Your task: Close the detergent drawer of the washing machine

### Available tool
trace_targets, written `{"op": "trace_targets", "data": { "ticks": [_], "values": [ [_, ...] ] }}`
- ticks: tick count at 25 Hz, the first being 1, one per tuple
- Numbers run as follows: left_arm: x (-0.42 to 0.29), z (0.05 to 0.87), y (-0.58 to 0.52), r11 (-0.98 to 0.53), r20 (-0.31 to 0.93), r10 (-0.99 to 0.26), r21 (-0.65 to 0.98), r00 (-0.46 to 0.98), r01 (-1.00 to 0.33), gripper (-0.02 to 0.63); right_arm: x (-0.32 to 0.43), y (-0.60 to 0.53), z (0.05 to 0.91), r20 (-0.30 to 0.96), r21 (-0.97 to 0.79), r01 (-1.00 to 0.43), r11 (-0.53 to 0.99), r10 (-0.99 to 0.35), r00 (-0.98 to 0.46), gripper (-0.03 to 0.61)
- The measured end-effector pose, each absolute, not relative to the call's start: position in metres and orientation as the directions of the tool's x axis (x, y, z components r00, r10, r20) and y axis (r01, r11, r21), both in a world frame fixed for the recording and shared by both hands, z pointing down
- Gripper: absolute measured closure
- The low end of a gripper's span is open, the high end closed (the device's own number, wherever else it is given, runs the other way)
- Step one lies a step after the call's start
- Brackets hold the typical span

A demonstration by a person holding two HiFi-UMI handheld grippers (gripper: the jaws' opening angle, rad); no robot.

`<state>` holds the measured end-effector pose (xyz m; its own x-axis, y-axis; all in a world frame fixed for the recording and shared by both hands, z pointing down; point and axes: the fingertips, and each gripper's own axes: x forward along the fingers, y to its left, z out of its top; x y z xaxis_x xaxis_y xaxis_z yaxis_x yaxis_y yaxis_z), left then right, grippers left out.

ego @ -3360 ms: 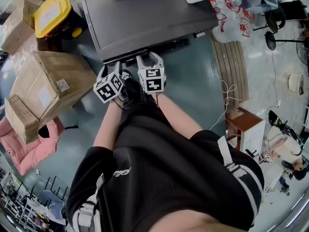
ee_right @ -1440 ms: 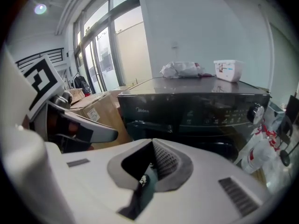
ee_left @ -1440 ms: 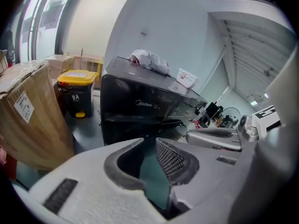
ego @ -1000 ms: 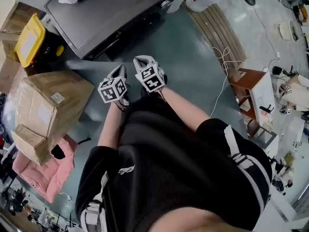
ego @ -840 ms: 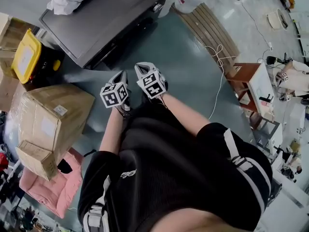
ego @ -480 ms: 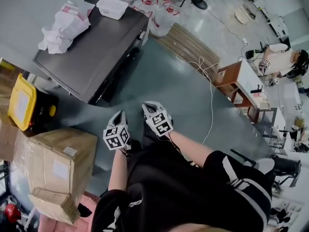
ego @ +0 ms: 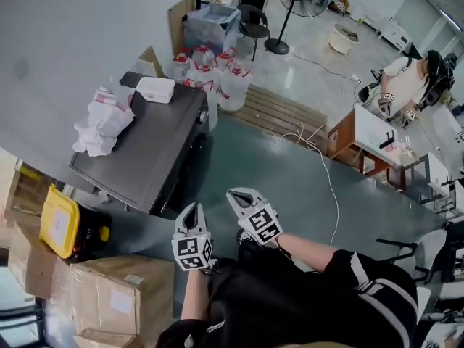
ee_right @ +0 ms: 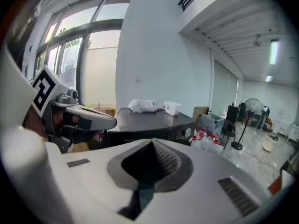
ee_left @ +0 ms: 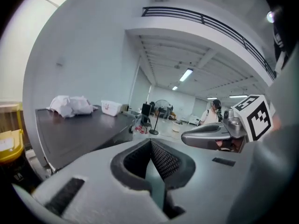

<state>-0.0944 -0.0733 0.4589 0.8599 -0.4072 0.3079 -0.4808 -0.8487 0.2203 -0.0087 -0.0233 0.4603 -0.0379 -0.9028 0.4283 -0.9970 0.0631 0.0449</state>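
Grey and smooth, the boxy washing machine (ego: 148,147) stands apart, ahead of both grippers. Left gripper (ego: 191,212) and right gripper (ego: 238,196) are pinched together, bumpy pads (ee_left: 163,160) empty. Its detergent drawer hides in shadow.

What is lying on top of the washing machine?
On the washing machine lie a crumpled white bundle and a white box. Whatever is under the bundle or inside the box is covered and cannot be seen.
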Motion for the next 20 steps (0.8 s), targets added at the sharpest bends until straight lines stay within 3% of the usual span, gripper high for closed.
{"op": "trace_targets", "data": {
  "ticks": [5, 9, 12, 16, 20],
  "values": [
    [-0.064, 0.369, -0.076, -0.861, 0.117, -0.473, 0.147, 0.873, -0.487, 0.607, 0.015, -0.035, 0.366, 0.241, 0.092, -0.995, 0.038, -0.971, -0.015, 0.574],
    [-0.075, 0.298, -0.094, -0.804, -0.023, -0.593, 0.07, 0.805, -0.591, 0.607, 0.031, -0.04, 0.302, 0.12, 0.118, -0.993, -0.002, -0.993, 0.016, 0.574],
    [-0.074, 0.244, -0.102, -0.806, -0.125, -0.592, 0.063, 0.796, -0.589, 0.607, 0.031, -0.049, 0.257, 0.032, 0.138, -0.99, -0.005, -0.999, 0.009, 0.574],
    [-0.078, 0.216, -0.106, -0.801, -0.151, -0.595, 0.027, 0.789, -0.599, 0.607, 0.024, -0.057, 0.222, -0.058, 0.159, -0.987, -0.01, -0.998, 0.001, 0.574],
    [-0.091, 0.233, -0.101, -0.787, -0.11, -0.615, 0.036, 0.78, -0.616, 0.607, 0.013, -0.053, 0.221, -0.05, 0.17, -0.985, 0.003, -0.999, -0.012, 0.574]
  ]
}}
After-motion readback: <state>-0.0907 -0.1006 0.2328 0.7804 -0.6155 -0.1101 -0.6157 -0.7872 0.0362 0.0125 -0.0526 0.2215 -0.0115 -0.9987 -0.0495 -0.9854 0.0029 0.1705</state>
